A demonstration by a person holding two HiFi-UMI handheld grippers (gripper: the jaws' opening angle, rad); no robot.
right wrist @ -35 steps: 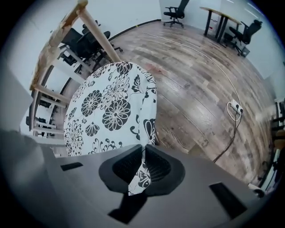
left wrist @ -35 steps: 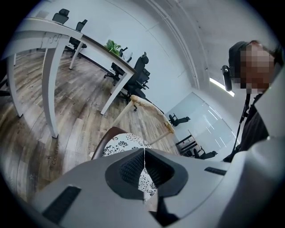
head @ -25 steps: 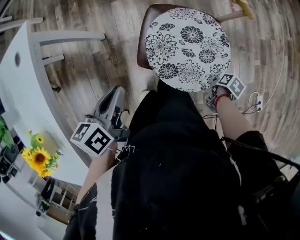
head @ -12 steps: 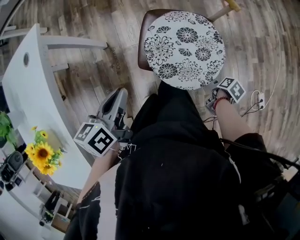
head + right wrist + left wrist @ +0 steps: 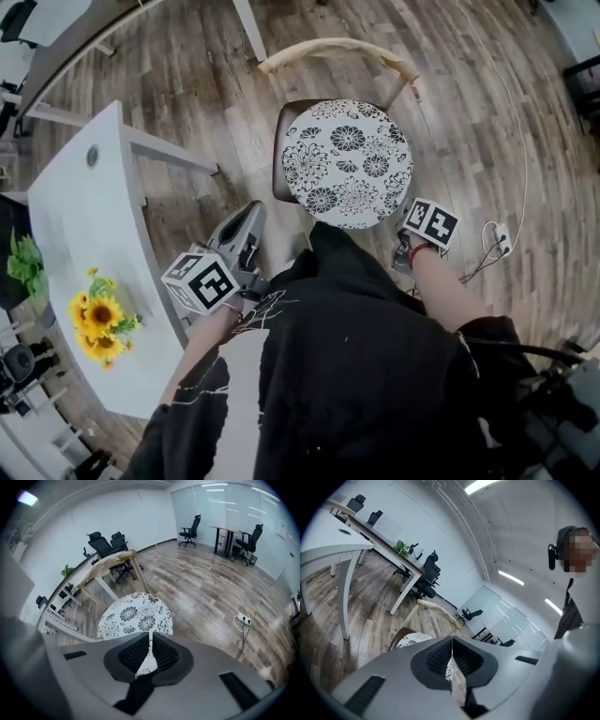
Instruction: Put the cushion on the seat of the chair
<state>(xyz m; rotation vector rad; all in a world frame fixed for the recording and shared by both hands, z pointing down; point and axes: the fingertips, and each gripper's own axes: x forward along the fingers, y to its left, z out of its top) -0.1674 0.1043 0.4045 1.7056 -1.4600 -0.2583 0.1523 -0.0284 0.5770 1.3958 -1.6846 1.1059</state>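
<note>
Cushion [image 5: 344, 162], round with a black floral print, lies flat on the seat of the chair [image 5: 279, 150] and covers nearly all of it. I find the left gripper [image 5: 452, 641] fully closed and holding nothing. The right gripper [image 5: 150, 637] is closing, its jaws almost met and empty, near the cushion's edge but clear of it.

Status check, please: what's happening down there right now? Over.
Left hand-held gripper shut, empty. Right hand-held gripper closing, nothing between jaws. Cushion lying on chair seat. Nothing in the way.
</note>
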